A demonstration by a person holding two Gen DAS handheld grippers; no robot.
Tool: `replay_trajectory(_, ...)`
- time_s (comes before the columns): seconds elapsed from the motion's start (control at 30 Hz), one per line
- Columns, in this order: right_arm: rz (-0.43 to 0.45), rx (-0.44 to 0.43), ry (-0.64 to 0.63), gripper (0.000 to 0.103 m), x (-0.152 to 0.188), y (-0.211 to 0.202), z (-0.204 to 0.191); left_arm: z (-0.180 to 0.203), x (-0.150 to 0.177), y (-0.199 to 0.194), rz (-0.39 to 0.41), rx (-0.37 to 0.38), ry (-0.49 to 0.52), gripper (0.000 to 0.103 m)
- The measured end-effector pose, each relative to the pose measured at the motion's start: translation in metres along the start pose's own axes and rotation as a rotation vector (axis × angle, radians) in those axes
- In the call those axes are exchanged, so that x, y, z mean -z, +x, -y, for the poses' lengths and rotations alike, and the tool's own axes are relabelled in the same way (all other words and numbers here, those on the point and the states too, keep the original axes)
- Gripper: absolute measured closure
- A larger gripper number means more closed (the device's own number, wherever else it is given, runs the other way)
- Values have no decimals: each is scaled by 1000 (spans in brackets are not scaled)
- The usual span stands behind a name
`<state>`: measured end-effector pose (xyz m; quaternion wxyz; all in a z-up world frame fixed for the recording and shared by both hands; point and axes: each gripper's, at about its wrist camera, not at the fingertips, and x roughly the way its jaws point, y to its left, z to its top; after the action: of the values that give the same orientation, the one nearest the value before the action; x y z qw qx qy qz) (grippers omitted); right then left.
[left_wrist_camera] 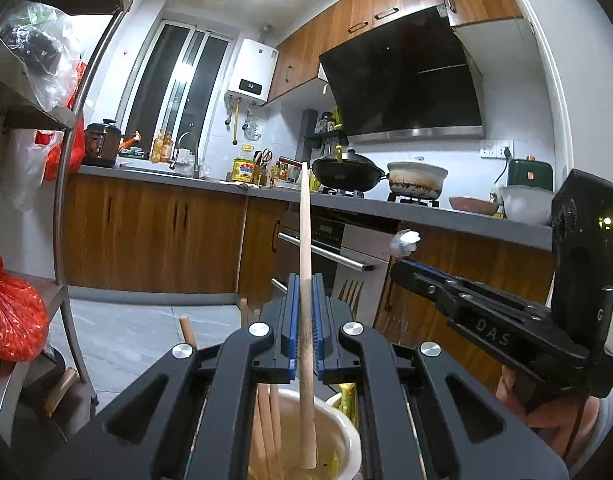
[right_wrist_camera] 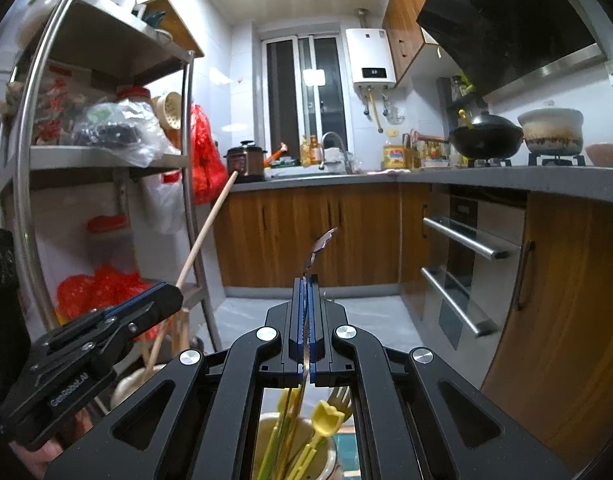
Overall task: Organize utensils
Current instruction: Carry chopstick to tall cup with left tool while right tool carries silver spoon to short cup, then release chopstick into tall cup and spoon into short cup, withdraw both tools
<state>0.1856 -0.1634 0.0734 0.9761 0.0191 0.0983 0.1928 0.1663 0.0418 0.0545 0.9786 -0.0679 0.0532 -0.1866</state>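
Evidently mid-sorting: left gripper (left_wrist_camera: 305, 304) clamps a wooden chopstick (left_wrist_camera: 304, 236) whose tip sits in the cream cup (left_wrist_camera: 346, 432). Right gripper (right_wrist_camera: 305, 312) clamps a metal utensil (right_wrist_camera: 317, 252) above the holder (right_wrist_camera: 326, 460); each next needs lowering, then release.

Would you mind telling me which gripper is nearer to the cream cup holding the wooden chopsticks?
Left. The left gripper sits directly above the cream cup, clamping a wooden chopstick whose lower end is inside it. The right gripper is off to the side, above another cup, gripping a metal utensil.

tongs (left_wrist_camera: 305, 312): black frame | blue pads | silver screws | "DAS" lettering
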Motion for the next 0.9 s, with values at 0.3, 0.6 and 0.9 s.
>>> replay_trajectory(0.3, -69, -28, -28, 100, 25, 1, -4, -1, 21, -16, -69, -1, 44, 97)
replay_trajectory(0.6, -121, 1, -25, 100, 48, -11, 4, -11, 32, -38, -147, -50, 32, 97)
replay_trajectory(0.9, -170, 36, 17, 98, 55, -10, 14, -18, 37, -40, -211, -107, 19, 96)
